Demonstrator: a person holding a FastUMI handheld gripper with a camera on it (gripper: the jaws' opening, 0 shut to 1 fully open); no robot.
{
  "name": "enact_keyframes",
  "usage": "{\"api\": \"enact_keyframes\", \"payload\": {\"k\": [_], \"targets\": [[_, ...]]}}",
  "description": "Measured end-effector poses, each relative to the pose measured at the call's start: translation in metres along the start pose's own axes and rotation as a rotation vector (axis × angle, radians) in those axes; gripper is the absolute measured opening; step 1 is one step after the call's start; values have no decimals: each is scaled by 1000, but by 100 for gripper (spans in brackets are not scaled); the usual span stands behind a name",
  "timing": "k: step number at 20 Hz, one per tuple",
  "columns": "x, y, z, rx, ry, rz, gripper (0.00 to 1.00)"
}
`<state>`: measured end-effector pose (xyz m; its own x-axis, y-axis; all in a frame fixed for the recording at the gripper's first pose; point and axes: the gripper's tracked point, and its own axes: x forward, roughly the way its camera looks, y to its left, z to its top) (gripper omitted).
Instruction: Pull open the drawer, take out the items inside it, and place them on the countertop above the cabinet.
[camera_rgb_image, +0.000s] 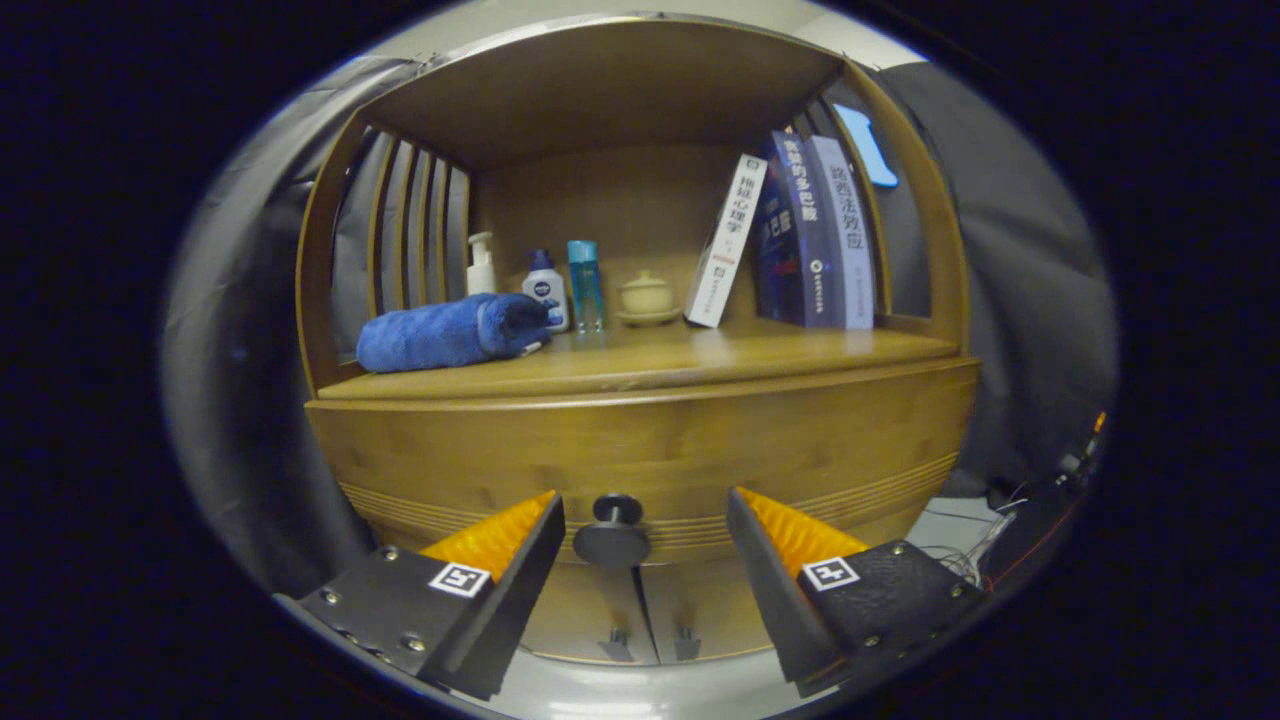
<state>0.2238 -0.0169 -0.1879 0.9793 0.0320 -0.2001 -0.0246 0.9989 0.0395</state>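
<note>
Cabinet (640, 440) fills the space ahead of the gripper (645, 535); drawer (640, 455) shut, directly beyond the fingers. Countertop (660, 362) above carries a rolled towel (450, 332), books (810, 235), bottles (545, 290). Knob (612, 530) sits between the spread, empty fingers, untouched. Step: approach to the pull. Next likely needs advancing, then closing on the knob.

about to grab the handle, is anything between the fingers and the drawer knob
Nothing visible. The gripper is open, and the drawer knob sits in the gap between its fingers, with bare drawer front behind it.
</note>
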Motion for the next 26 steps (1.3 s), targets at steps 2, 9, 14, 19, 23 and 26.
{"api": "enact_keyframes", "payload": {"k": [2, 9, 14, 19, 23, 26], "targets": [[3, 8, -7, -7, 12, 13, 98], [13, 12, -7, -31, -37, -26, 44], [14, 14, -9, 17, -17, 19, 39], [-14, 9, -13, -66, -61, -55, 33], [-36, 8, -19, -49, -55, -43, 32], [-56, 8, -24, -57, -46, -29, 32]]}}
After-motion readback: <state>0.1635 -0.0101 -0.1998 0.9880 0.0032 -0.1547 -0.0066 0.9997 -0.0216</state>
